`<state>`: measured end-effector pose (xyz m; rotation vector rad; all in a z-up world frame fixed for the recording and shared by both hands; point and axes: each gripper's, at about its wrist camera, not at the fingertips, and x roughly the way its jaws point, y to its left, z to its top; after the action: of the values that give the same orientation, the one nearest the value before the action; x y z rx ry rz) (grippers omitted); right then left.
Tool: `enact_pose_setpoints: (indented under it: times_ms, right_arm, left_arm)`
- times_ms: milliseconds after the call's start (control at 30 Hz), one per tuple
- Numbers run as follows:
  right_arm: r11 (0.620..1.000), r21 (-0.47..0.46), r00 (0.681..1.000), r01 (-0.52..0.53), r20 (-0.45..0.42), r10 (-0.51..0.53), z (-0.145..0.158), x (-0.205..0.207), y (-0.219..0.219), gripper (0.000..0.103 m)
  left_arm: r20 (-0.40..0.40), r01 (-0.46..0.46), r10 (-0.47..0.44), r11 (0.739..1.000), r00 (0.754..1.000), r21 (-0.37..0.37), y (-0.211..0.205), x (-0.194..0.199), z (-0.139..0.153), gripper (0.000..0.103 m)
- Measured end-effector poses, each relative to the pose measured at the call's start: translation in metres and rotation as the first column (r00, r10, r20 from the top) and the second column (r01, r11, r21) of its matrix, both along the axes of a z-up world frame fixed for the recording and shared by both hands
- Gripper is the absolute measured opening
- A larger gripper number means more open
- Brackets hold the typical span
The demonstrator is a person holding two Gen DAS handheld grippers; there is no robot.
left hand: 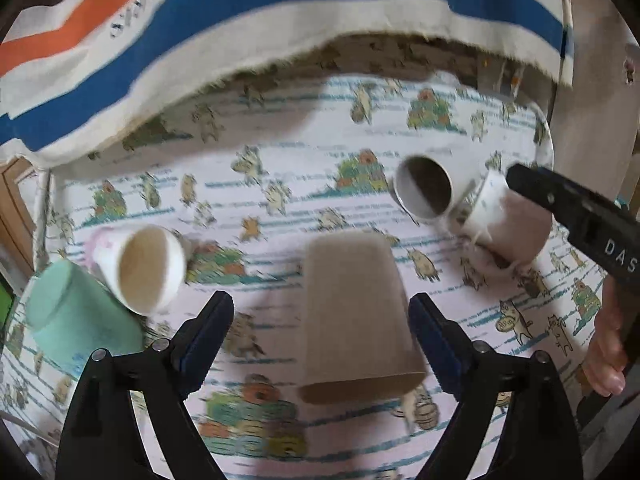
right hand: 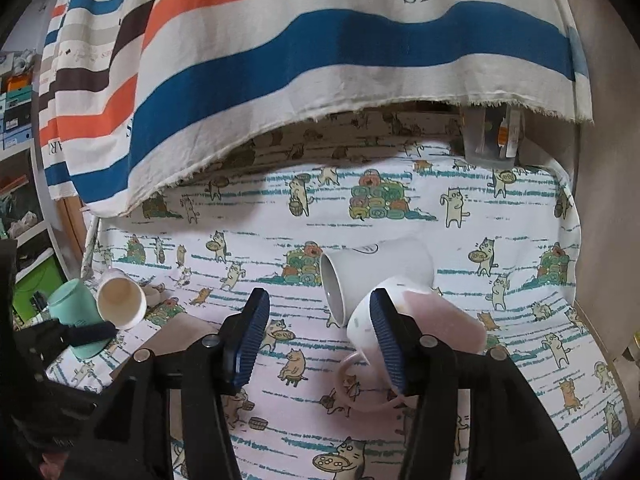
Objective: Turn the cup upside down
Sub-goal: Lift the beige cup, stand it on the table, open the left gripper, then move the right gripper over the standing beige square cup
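One brown cup (left hand: 356, 316) upside down — axis upright, rim on tablecloth (left hand: 280, 208) — between parted left claw (left hand: 322, 316).

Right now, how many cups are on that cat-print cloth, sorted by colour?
Brown cup: 1
Grey cup: 1
Pink-and-white mug: 1
White cup: 1
Mint-green cup: 1
Total: 5 cups
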<state>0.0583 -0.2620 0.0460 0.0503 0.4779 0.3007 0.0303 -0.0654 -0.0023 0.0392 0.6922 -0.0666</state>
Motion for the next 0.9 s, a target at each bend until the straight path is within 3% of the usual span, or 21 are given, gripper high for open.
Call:
enact_pose_setpoints:
  times_ms: [167, 300, 367, 600, 700, 900]
  right_arm:
    - [1.000, -0.003, 1.000, 0.009, 0.013, -0.009, 0.001, -0.001, 0.000, 0.064]
    - [1.000, -0.005, 1.000, 0.009, 0.020, -0.009, 0.000, -0.003, 0.001, 0.073]
    - [1.000, -0.003, 1.000, 0.017, 0.020, -0.017, 0.000, -0.003, 0.002, 0.084]
    - [0.999, 0.026, 0.999, 0.037, 0.031, -0.038, -0.001, -0.004, -0.002, 0.090]
    - [0.997, -0.023, 0.996, 0.074, 0.056, -0.073, -0.001, -0.001, 0.000, 0.092]
    - [0.994, -0.009, 0.994, 0.108, 0.015, -0.108, 0.012, 0.005, 0.001, 0.092]
  left_arm:
    - [0.052, -0.012, 0.013, 0.999, 0.999, -0.032, 0.029, -0.007, 0.012, 0.089]
    - [0.126, -0.020, 0.024, 0.999, 0.992, -0.031, 0.043, -0.017, 0.020, 0.103]
    - [0.160, -0.020, 0.025, 0.999, 0.987, -0.030, 0.049, -0.020, 0.024, 0.103]
    - [0.214, -0.037, 0.043, 0.999, 0.976, -0.033, 0.076, -0.014, 0.021, 0.103]
    - [0.242, -0.053, 0.060, 0.998, 0.968, -0.035, 0.087, -0.009, 0.015, 0.103]
    - [0.302, -0.042, 0.063, 0.996, 0.951, -0.076, 0.097, -0.011, 0.004, 0.103]
